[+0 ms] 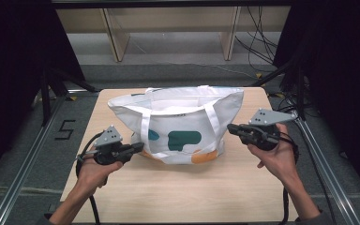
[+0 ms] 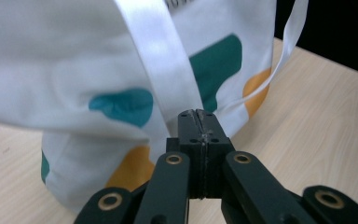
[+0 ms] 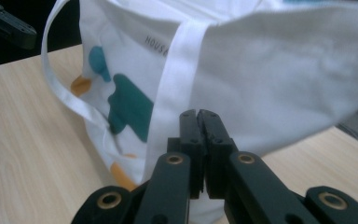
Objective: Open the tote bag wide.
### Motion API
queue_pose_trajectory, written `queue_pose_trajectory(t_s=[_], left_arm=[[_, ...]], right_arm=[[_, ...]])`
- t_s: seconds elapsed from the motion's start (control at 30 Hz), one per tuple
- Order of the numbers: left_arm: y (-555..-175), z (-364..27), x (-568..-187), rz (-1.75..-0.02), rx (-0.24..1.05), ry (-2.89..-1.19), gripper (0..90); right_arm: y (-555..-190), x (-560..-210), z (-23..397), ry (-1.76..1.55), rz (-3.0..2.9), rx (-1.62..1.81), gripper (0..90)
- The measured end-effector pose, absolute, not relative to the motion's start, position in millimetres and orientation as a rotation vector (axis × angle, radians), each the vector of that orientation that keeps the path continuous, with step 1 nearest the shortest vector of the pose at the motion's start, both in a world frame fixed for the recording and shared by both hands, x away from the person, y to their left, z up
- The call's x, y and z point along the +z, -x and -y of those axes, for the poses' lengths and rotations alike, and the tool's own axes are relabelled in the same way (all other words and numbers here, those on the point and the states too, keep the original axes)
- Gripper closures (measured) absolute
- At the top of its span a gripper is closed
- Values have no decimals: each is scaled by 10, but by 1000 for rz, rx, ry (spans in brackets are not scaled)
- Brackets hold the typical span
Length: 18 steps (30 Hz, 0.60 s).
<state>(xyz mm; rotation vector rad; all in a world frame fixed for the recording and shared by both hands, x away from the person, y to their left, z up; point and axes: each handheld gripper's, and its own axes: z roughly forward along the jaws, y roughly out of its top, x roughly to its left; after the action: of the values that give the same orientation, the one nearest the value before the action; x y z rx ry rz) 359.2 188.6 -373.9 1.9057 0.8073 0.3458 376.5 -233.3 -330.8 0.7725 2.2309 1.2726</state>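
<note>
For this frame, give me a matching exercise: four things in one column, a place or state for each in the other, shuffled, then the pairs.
Things:
1. white fabric tote bag with teal and orange patches
2. left gripper
3. right gripper
4. light wooden table

Places or states:
A. jaws shut, by the bag's right side
B. bears the bag
C. standing upright, mouth open
D. jaws shut, at the bag's left lower corner

Pairs: 1-C, 2-D, 3-A, 4-B
</note>
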Motion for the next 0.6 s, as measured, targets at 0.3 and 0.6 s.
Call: queue_pose_trajectory(t_s=[0.3, 0.6], left_arm=[[-3937, -1876, -3118, -808, 448, -1846, 893], [-4415, -1871, -3008, -908, 478, -1859, 890]], right_arm=[[-4081, -2966, 2148, -754, -2198, 1257, 898], [-4425, -2814, 1878, -755, -2217, 1219, 892]])
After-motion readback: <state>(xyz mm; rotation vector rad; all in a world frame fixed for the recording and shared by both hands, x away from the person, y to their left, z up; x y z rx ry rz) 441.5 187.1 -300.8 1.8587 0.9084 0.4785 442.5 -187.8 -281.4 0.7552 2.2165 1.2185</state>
